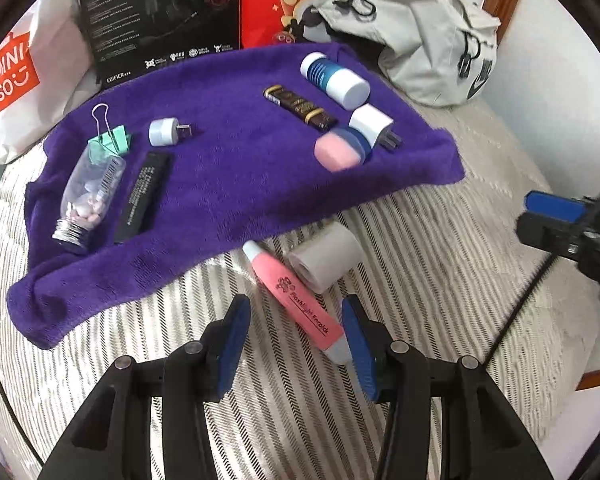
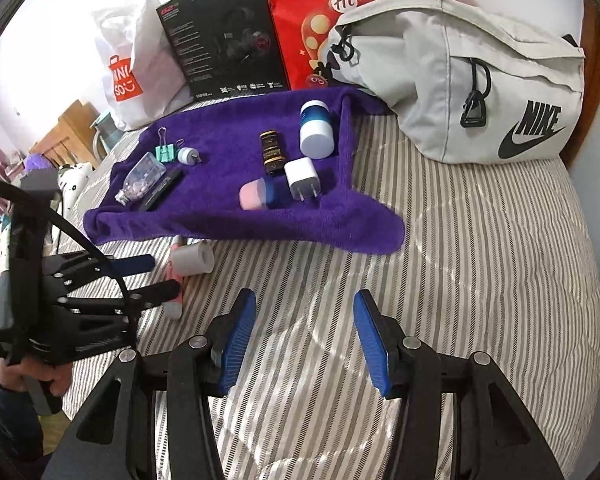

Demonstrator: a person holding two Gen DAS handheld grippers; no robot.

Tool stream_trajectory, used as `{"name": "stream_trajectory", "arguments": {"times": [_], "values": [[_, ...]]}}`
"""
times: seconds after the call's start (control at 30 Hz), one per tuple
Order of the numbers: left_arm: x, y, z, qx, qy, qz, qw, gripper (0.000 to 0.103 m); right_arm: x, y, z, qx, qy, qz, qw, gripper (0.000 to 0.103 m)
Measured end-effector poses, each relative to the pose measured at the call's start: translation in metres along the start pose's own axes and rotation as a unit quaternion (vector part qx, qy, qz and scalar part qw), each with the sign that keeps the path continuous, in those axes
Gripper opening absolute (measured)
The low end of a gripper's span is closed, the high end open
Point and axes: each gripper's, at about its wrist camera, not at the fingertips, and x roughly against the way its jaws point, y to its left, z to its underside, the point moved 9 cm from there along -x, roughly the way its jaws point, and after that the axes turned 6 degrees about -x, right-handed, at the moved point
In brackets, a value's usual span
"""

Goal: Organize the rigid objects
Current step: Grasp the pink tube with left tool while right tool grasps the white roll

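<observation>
My left gripper (image 1: 296, 346) hangs low over the striped bedspread (image 1: 420, 248) with its blue pads spread wide and nothing clamped. The pink flashlight earpick (image 1: 296, 300) lies on the bedspread, slanted, its grey lower end reaching into the gap and sitting just beside my right-hand pad (image 1: 360, 348); whether it touches I cannot tell. The left-hand pad is well clear of it. The earpick's pale upper tip points toward the edge of the purple towel (image 1: 228, 184), and a white paper roll (image 1: 324, 260) lies right against its far side.

My right gripper (image 2: 304, 336) is also wide open and empty, over bare bedspread, well apart from the earpick.

On the towel lie a clear bottle of pills (image 1: 88, 196), a mint binder clip (image 1: 112, 136), a small white plug (image 1: 166, 131), a black stick (image 1: 144, 196), a dark brown tube (image 1: 300, 107), a blue-and-white bottle (image 1: 334, 80), a white charger (image 1: 374, 126) and a pink-and-blue capsule (image 1: 340, 150).
</observation>
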Motion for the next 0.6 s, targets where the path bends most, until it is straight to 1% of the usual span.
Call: {"name": "stream_trajectory", "arguments": {"times": [0.07,0.13,0.27,0.33,0.37,0.43,0.5,0.6], "values": [[-0.004,0.001,0.004,0.003,0.005,-0.001,1.0,0.046,-0.002,0.002,0.003,0.001,0.005,0.002,1.0,0.051],[-0.003,0.003,0.005,0.012,-0.002,0.006,0.9999,0.046,-0.002,0.005,0.005,0.004,0.006,0.001,1.0,0.051],[0.002,0.01,0.009,0.015,-0.003,0.004,0.9999,0.049,-0.003,0.01,0.008,0.006,0.009,0.0,1.0,0.051],[0.001,0.019,0.013,0.011,0.005,-0.023,0.9997,0.049,-0.005,0.013,0.009,0.01,0.013,0.003,1.0,0.051],[0.002,0.021,0.015,0.01,0.006,-0.024,0.9996,0.049,-0.006,0.013,0.009,0.012,0.015,0.002,1.0,0.051],[0.005,0.026,0.019,0.019,0.002,-0.016,0.9997,0.049,-0.009,0.016,0.011,0.015,0.02,0.002,1.0,0.051],[0.007,0.035,0.024,0.023,0.004,-0.025,0.9994,0.049,-0.011,0.019,0.013,0.02,0.025,0.004,0.999,0.051],[0.01,0.042,0.028,0.029,0.002,-0.025,0.9993,0.049,-0.015,0.023,0.015,0.024,0.029,0.002,0.999,0.051]]}}
